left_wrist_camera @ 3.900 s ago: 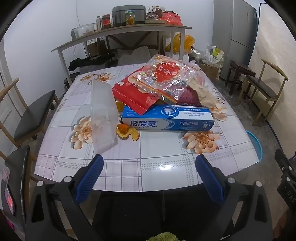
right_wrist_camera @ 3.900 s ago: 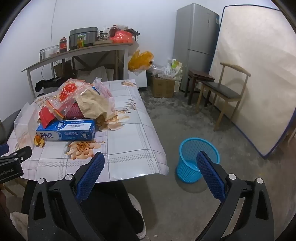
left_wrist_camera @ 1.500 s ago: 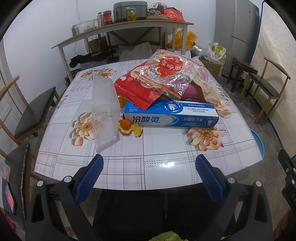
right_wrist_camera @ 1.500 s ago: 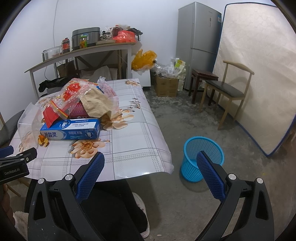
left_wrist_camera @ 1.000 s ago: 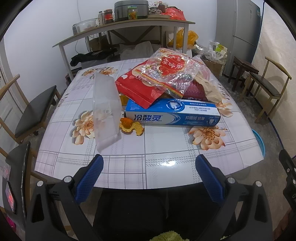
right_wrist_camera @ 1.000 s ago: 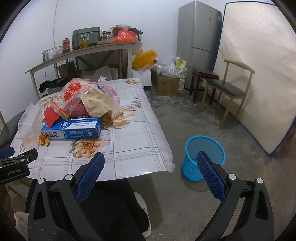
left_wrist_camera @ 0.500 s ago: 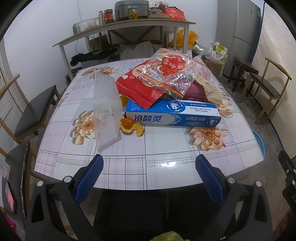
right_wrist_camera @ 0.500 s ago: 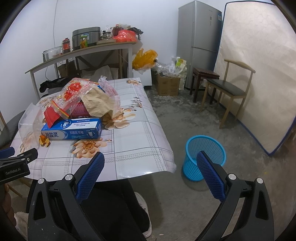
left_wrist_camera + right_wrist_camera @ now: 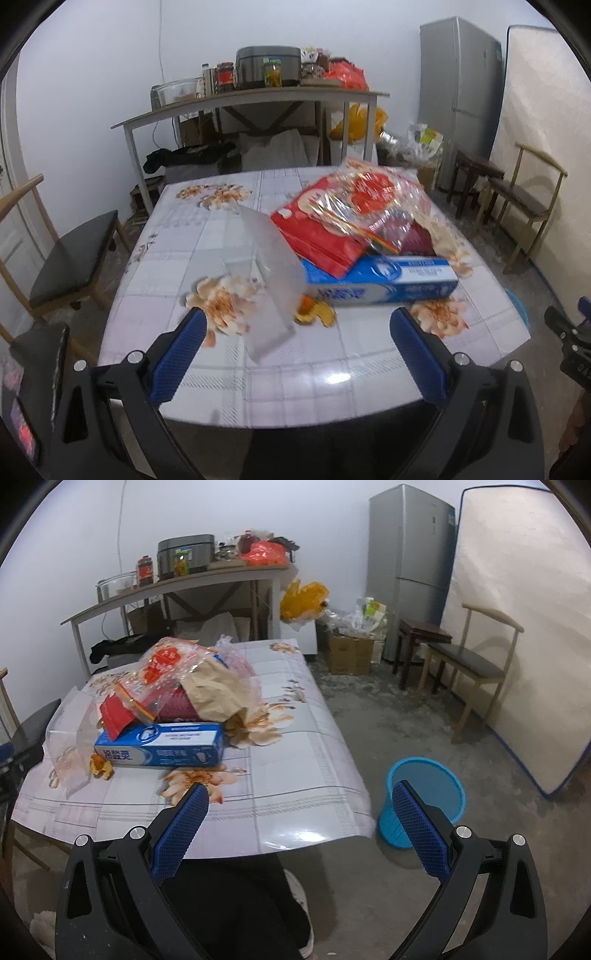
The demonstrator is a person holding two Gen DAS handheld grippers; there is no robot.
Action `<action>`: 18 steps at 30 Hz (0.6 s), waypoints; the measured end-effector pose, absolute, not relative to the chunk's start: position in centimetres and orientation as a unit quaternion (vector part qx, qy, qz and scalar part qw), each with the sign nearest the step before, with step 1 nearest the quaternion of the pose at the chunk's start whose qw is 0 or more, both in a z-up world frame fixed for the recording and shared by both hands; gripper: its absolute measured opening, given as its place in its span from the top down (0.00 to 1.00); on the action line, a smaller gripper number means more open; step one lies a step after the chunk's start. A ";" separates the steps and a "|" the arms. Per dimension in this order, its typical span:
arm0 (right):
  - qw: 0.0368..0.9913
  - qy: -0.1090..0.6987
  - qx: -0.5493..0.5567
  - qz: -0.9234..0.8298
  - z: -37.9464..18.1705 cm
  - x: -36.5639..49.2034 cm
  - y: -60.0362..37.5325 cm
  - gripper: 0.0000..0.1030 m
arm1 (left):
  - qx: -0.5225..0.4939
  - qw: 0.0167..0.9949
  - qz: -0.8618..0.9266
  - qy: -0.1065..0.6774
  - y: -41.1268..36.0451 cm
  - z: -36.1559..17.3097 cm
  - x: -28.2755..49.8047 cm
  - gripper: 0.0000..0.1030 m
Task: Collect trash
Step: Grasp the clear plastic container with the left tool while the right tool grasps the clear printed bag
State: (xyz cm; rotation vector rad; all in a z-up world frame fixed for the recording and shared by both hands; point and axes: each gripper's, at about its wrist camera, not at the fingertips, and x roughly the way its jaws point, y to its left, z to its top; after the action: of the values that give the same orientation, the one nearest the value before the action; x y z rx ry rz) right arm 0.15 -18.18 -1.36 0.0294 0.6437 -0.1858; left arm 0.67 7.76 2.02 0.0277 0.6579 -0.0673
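Two blue-padded fingers of the left gripper [image 9: 298, 350] stand wide apart and empty at the bottom of the left wrist view, over the near edge of the tabletop [image 9: 332, 373]; at frame centre a clear plastic container [image 9: 271, 280] stands tilted beside an orange peel [image 9: 314, 314] and a blue toothpaste box [image 9: 384, 284] under red snack bags [image 9: 354, 214]. In the right wrist view the right gripper [image 9: 300, 836] is likewise spread wide and empty at the bottom, the same trash heap lies left of centre, and a blue wastebasket [image 9: 424, 797] stands on the floor right of centre.
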 end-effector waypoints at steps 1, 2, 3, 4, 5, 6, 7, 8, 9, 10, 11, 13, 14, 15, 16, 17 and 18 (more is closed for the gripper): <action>0.944 0.318 0.013 -0.085 -1.5 0.4 -17.7 0.07 | -0.002 0.949 -0.054 0.312 8.7 2.0 0.8 0.05; 0.944 0.319 0.012 -0.083 -1.5 0.5 -17.6 0.07 | -0.020 0.950 -0.082 0.300 9.6 1.9 0.9 0.05; 0.944 0.320 0.010 -0.080 -1.6 0.7 -17.5 0.07 | -0.040 0.950 -0.101 0.292 10.4 1.8 1.1 0.05; 0.944 0.322 0.007 -0.076 -1.6 0.9 -17.4 0.07 | -0.053 0.950 -0.105 0.288 10.9 1.7 1.3 0.05; 0.943 0.323 0.006 -0.074 -1.6 1.0 -17.3 0.07 | -0.061 0.950 -0.104 0.289 11.4 1.5 1.7 0.05; 0.943 0.325 0.005 -0.072 -1.6 1.1 -17.2 0.07 | -0.065 0.948 -0.110 0.293 11.6 1.4 2.2 0.05; 0.942 0.328 0.005 -0.069 -1.7 1.4 -16.9 0.07 | -0.067 0.946 -0.118 0.296 11.6 1.3 2.7 0.05; 0.941 0.331 0.005 -0.066 -1.7 1.5 -16.9 0.07 | -0.068 0.944 -0.125 0.299 11.7 1.0 3.4 0.05; 0.941 0.334 0.005 -0.063 -1.9 1.7 -16.7 0.07 | -0.069 0.943 -0.132 0.298 11.7 0.9 4.0 0.05; 0.940 0.337 0.003 -0.060 -2.0 1.9 -16.4 0.07 | -0.069 0.941 -0.142 0.298 11.7 0.7 4.5 0.05; 0.939 0.340 0.000 -0.057 -2.1 2.1 -16.2 0.07 | -0.067 0.939 -0.152 0.301 11.6 0.3 5.2 0.06; 0.938 0.343 -0.005 -0.052 -2.2 2.4 -15.7 0.07 | -0.063 0.937 -0.161 0.305 11.5 -0.2 6.1 0.11; 0.937 0.344 -0.007 -0.050 -2.2 2.6 -15.5 0.07 | -0.058 0.935 -0.163 0.310 11.3 -0.5 6.7 0.17; 0.937 0.345 -0.009 -0.047 -2.2 2.8 -15.4 0.07 | -0.055 0.933 -0.163 0.316 11.4 -1.0 7.1 0.23; 0.937 0.345 -0.009 -0.044 -2.2 2.9 -15.3 0.07 | -0.054 0.931 -0.164 0.320 11.5 -1.3 7.4 0.27; 0.938 0.345 -0.009 -0.041 -2.1 3.1 -15.1 0.07 | -0.055 0.929 -0.167 0.326 11.5 -1.6 7.9 0.33; 0.938 0.344 -0.009 -0.036 -2.0 3.3 -15.0 0.07 | -0.057 0.927 -0.169 0.329 11.6 -1.9 8.3 0.37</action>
State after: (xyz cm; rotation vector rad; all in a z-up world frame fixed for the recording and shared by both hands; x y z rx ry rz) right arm 3.30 -15.04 -2.03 -0.0183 0.7017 -0.0737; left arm 8.26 11.61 -1.86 -0.1173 0.6751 -0.3458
